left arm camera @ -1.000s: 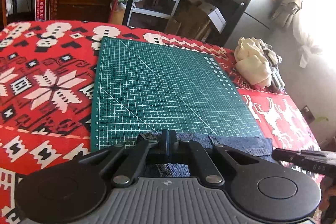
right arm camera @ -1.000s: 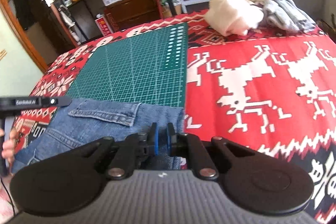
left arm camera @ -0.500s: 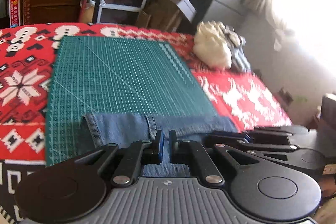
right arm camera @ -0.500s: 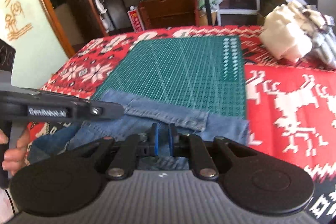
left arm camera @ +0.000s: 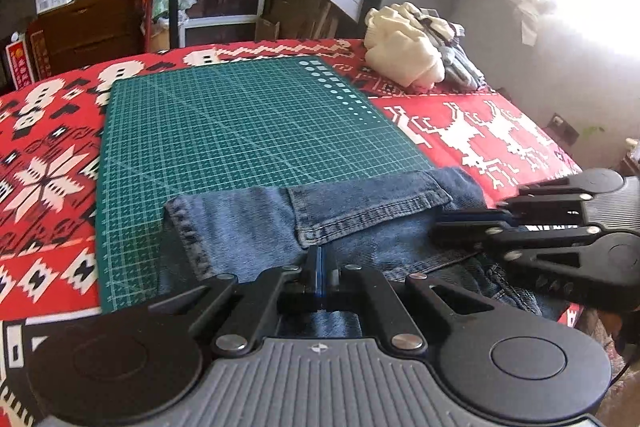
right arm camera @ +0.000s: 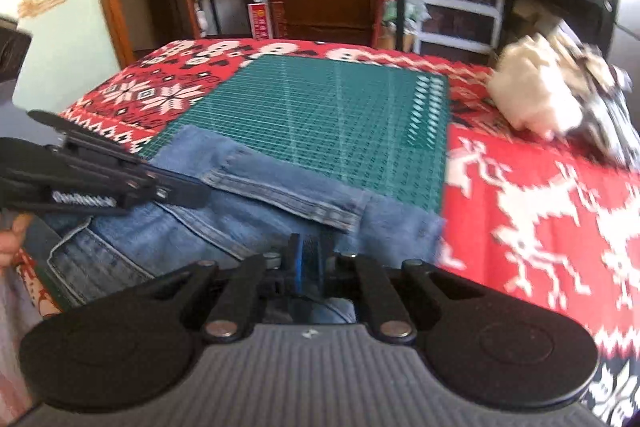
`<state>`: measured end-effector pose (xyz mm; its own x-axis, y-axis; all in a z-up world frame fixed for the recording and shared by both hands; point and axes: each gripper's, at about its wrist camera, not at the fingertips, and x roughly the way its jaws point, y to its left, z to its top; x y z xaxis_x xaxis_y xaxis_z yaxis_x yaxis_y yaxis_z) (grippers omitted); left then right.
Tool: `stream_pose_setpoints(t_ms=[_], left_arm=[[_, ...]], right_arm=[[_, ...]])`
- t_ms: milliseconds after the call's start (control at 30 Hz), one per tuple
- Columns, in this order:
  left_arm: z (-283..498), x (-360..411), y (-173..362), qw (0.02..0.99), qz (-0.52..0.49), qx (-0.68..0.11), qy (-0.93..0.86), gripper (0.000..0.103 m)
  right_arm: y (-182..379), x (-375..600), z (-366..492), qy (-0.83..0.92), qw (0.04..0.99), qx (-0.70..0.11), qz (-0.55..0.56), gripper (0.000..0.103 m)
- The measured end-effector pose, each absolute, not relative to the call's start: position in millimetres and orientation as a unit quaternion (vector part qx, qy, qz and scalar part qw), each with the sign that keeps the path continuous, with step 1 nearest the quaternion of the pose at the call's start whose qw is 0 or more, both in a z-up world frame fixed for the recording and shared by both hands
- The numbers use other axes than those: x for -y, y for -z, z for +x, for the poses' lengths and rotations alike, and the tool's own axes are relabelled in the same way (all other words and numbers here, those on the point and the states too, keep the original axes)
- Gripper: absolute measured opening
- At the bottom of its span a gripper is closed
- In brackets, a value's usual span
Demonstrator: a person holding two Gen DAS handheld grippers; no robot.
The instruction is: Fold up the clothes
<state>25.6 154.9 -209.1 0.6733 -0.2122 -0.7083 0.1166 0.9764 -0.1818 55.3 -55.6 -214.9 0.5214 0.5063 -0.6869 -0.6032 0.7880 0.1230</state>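
Note:
Blue jeans (left arm camera: 248, 223) lie folded across the near edge of the green cutting mat (left arm camera: 248, 123), hemmed leg ends on top. My left gripper (left arm camera: 320, 263) is shut on the jeans at their near edge. To its right, fingers pointing left, my right gripper (left arm camera: 440, 227) rests on the denim. In the right wrist view the right gripper (right arm camera: 308, 255) is shut on the jeans (right arm camera: 280, 211), near their right end on the mat (right arm camera: 340, 107). The left gripper (right arm camera: 196, 193) comes in from the left over the waistband side.
A red patterned blanket (left arm camera: 480, 123) covers the bed. A pile of cream and grey clothes (left arm camera: 404, 55) sits at the far right corner, also in the right wrist view (right arm camera: 536, 95). Shelves and drawers stand behind the bed. A hand (right arm camera: 8, 243) shows at the left edge.
Both grippers have carried the jeans forward, so more denim lies on the mat. The two grippers have come closer together.

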Motion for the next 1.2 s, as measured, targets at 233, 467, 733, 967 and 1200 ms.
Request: stream_pose_setpoints(t_ms=[233, 467, 733, 967, 1200], left_arm=[[19.5, -163.8, 209.8, 0.912, -0.080, -0.395, 0.075, 0.003], [19.5, -162.9, 210.7, 0.912, -0.086, -0.395, 0.074, 0.003], [22.9, -172.5, 197.0, 0.909, -0.148, -0.387, 0.052, 0.003], [47.7, -176.3, 186.3, 0.921, -0.130, -0.364, 0.038, 0.003], [60.6, -189.8, 210.9, 0.920, -0.112, -0.375, 0.010, 0.003]], right_arm=[[215.5, 78.0, 49.9, -0.293, 0.877, -0.380, -0.038, 0.006], [217.2, 91.5, 49.0, -0.282, 0.877, -0.390, -0.001, 0.006], [200.5, 101.9, 53.7, -0.255, 0.881, -0.398, 0.031, 0.008], [201.9, 86.8, 76.8, -0.261, 0.888, -0.379, 0.030, 0.008], [219.5, 70.0, 98.0, -0.257, 0.891, -0.374, 0.016, 0.000]])
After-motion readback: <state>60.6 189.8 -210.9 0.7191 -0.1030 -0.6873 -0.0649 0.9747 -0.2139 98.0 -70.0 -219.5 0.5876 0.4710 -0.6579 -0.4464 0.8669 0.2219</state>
